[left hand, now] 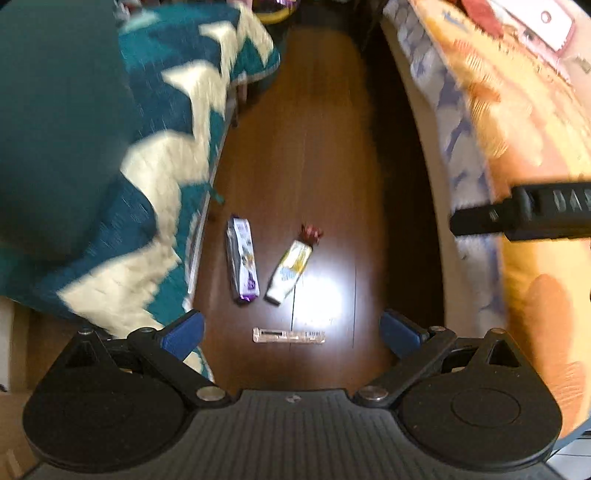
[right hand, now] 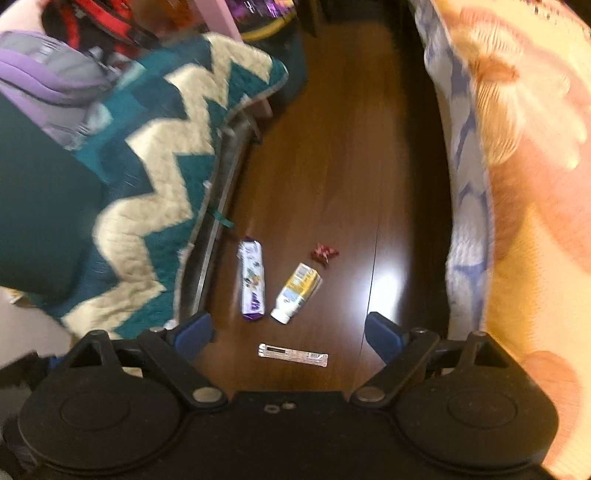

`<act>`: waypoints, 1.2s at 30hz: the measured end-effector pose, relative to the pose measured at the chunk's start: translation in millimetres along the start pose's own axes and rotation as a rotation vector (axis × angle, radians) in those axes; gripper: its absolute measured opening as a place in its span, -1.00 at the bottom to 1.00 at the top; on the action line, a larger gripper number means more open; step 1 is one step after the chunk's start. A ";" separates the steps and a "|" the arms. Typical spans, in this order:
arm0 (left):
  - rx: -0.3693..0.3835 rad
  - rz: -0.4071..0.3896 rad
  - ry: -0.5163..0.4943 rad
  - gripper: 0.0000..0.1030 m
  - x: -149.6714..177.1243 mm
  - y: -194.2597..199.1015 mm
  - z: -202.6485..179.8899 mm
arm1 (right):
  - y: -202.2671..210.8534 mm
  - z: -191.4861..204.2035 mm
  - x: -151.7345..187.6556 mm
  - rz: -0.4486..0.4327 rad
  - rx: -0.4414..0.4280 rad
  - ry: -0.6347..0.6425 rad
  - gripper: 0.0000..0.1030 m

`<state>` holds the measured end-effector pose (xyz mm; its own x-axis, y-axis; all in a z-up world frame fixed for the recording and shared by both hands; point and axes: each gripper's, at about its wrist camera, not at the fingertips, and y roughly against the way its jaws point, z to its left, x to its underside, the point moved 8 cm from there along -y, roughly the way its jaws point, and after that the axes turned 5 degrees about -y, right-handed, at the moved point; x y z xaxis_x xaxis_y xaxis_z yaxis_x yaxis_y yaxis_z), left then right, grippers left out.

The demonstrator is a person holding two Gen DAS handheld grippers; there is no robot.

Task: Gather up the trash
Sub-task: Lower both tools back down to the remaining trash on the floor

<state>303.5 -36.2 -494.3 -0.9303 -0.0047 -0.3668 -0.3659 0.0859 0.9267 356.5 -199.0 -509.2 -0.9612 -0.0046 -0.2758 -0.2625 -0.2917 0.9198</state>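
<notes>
Several pieces of trash lie on the dark wooden floor below both grippers. A purple and white wrapper lies next to a white and yellow wrapper. Just beyond them sits a small crumpled red wrapper. A thin clear packet lies nearest, crosswise. My left gripper hangs above the floor, open and empty, the clear packet showing between its blue pads. My right gripper is likewise open and empty above the same packet.
The floor is a narrow aisle. A teal and cream zigzag quilt overhangs on the left, orange and yellow bedding on the right. A black gripper part juts in from the right. A yellow-rimmed container stands at the far end.
</notes>
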 end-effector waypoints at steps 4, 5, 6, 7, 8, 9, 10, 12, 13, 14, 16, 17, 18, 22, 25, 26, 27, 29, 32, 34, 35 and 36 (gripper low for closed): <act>0.002 0.062 0.011 0.98 23.4 -69.1 2.8 | -66.5 -10.2 8.1 0.030 0.016 -0.004 0.73; 0.002 0.072 0.017 0.98 28.1 -84.9 4.3 | -81.5 -11.3 9.4 0.036 0.017 -0.005 0.73; 0.007 0.086 0.022 0.98 32.8 -101.8 5.5 | -99.3 -12.6 10.9 0.044 0.019 -0.004 0.73; 0.007 0.100 0.029 0.98 36.7 -116.3 7.0 | -114.0 -14.3 12.0 0.049 0.024 -0.004 0.72; 0.005 0.115 0.046 0.98 41.9 -134.3 9.4 | -127.1 -15.9 12.4 0.055 0.026 -0.004 0.72; 0.004 0.130 0.065 0.98 46.4 -148.5 11.7 | -142.5 -17.1 12.1 0.064 0.026 -0.006 0.71; 0.000 0.148 0.086 0.98 51.0 -162.7 13.6 | -153.3 -17.6 11.5 0.069 0.027 -0.007 0.71; -0.011 0.181 0.144 0.98 60.8 -192.2 19.2 | -180.6 -19.4 9.9 0.083 0.030 -0.007 0.70; -0.013 0.191 0.168 0.98 64.8 -204.7 20.9 | -191.5 -19.7 8.5 0.088 0.030 -0.005 0.70; -0.019 0.204 0.190 0.98 69.2 -217.5 21.7 | -204.0 -20.6 7.4 0.095 0.029 -0.002 0.70; -0.031 0.240 0.241 0.98 79.2 -245.5 23.3 | -230.5 -22.0 7.3 0.119 0.030 0.005 0.69; -0.034 0.257 0.276 0.98 83.5 -257.7 24.5 | -242.2 -22.8 7.8 0.134 0.031 0.008 0.67; -0.037 0.272 0.310 0.98 87.5 -268.8 25.4 | -254.2 -23.2 8.4 0.148 0.030 0.011 0.65; -0.059 0.340 0.449 0.98 103.5 -314.5 31.6 | -298.0 -23.8 12.7 0.204 0.032 0.047 0.63; -0.058 0.365 0.594 0.98 111.3 -342.8 41.6 | -322.7 -23.3 13.6 0.227 0.031 0.056 0.62; -0.060 0.370 0.641 0.98 113.6 -351.5 45.3 | -330.3 -22.6 13.2 0.232 0.031 0.058 0.62; -0.060 0.374 0.679 0.98 115.6 -358.6 48.2 | -337.3 -22.0 12.2 0.234 0.028 0.057 0.61; -0.051 0.379 0.753 0.98 120.4 -374.5 53.8 | -349.1 -20.3 10.2 0.240 0.022 0.052 0.59; -0.044 0.388 0.832 0.96 129.0 -390.4 58.5 | -365.6 -18.3 8.5 0.254 0.023 0.052 0.55; -0.045 0.390 0.868 0.96 134.5 -396.1 62.0 | -375.4 -16.1 8.3 0.263 0.027 0.062 0.53; -0.046 0.388 0.886 0.96 137.1 -397.9 64.0 | -379.5 -15.3 8.9 0.270 0.031 0.065 0.52; -0.044 0.387 0.903 0.91 140.3 -399.2 65.8 | -383.3 -14.9 9.6 0.280 0.037 0.066 0.49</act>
<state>320.8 -5.6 -921.1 -0.6503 -0.7454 0.1462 -0.0149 0.2049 0.9787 449.1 -101.5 -868.6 -0.9894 -0.1430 -0.0261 0.0083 -0.2349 0.9720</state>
